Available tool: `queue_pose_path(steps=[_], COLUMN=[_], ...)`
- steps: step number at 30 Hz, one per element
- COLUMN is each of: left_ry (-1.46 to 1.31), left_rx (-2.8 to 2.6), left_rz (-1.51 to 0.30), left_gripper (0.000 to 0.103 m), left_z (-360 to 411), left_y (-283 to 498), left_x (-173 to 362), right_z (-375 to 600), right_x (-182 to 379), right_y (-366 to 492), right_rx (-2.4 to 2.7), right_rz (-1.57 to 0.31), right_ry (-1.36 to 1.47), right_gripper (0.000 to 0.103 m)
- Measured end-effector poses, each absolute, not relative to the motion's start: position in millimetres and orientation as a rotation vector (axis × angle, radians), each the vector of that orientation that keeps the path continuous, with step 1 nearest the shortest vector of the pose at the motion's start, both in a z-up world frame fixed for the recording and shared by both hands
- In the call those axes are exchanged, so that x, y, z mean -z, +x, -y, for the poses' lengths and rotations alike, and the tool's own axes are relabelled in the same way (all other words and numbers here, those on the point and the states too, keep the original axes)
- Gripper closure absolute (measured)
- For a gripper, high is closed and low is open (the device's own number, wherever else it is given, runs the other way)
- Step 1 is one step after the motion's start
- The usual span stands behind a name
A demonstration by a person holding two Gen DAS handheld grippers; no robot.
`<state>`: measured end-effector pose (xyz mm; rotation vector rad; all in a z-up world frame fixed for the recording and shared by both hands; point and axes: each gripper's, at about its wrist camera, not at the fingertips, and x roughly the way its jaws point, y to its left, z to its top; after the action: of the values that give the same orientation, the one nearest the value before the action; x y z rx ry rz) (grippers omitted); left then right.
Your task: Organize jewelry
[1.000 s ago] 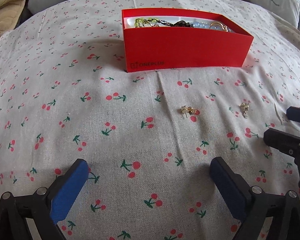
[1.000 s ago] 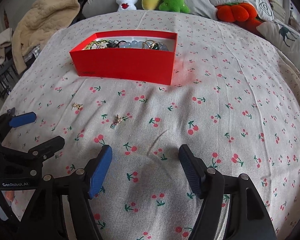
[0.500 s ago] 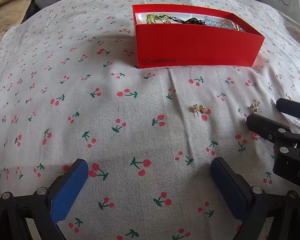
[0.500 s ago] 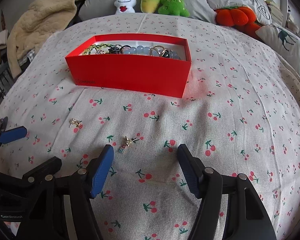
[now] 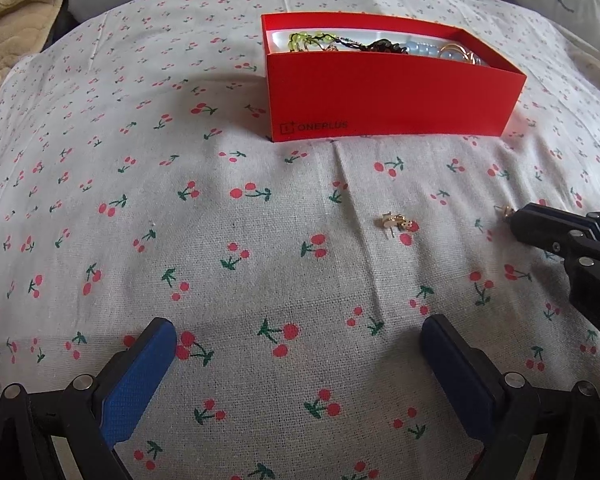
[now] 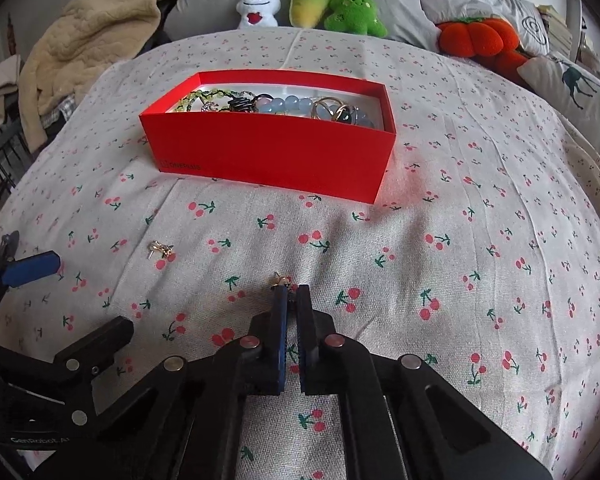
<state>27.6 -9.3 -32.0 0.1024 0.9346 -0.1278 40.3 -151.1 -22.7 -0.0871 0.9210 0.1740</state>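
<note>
A red box (image 5: 388,100) (image 6: 268,152) with beads, chains and rings inside stands on the cherry-print bedspread. A small gold earring (image 5: 394,222) (image 6: 160,248) lies loose in front of it. My right gripper (image 6: 291,289) is closed on a second gold earring (image 6: 281,280), which sticks out at its fingertips on the cloth; in the left wrist view that earring (image 5: 507,211) shows at the tip of the right gripper (image 5: 520,220). My left gripper (image 5: 300,336) is open and empty, low over the cloth, to the left of the loose earring.
Plush toys (image 6: 312,4), an orange plush pumpkin (image 6: 474,38) and pillows (image 6: 572,92) line the far edge of the bed. A beige blanket (image 6: 88,36) is heaped at the back left.
My right gripper moved forward onto the second earring and closed its jaws on it. The left gripper stayed open and nearly still.
</note>
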Motion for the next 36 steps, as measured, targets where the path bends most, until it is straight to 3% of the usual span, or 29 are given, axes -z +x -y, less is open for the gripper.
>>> queue_pose_path(steps=[7,10,18,25,30,36], left_ry=[0.109,0.107,0.034,-0.064,-0.049,-0.057], left_rx=[0.154,0.181,0.299,0.306,0.313,0.316], left_rz=[-0.924,-0.918,-0.889,-0.915,-0.925,-0.942], left_gripper=[0.005,0.011,0.049,0.07,0.099,0.103], left_z=[16,20,29,29,36,35], left_y=[29,30,41,56,57,55], left_x=[31,29,25,25,27,25], right_z=[169,175,185,192,193,195], right_x=[21,20,17,18,17,17], right_y=[30,26,17,11,8,4], right_rx=[-0.182,-0.185,-0.192,-0.194,-0.191,-0.189], right_rz=[-0.908,-0.905,-0.896,-0.902,-0.906,-0.906], right_ry=[-0.063,-0.057,-0.05,-0.041,-0.042,-0.052], right_gripper=[0.102,0.102,0.102,0.102,0.102,0.102])
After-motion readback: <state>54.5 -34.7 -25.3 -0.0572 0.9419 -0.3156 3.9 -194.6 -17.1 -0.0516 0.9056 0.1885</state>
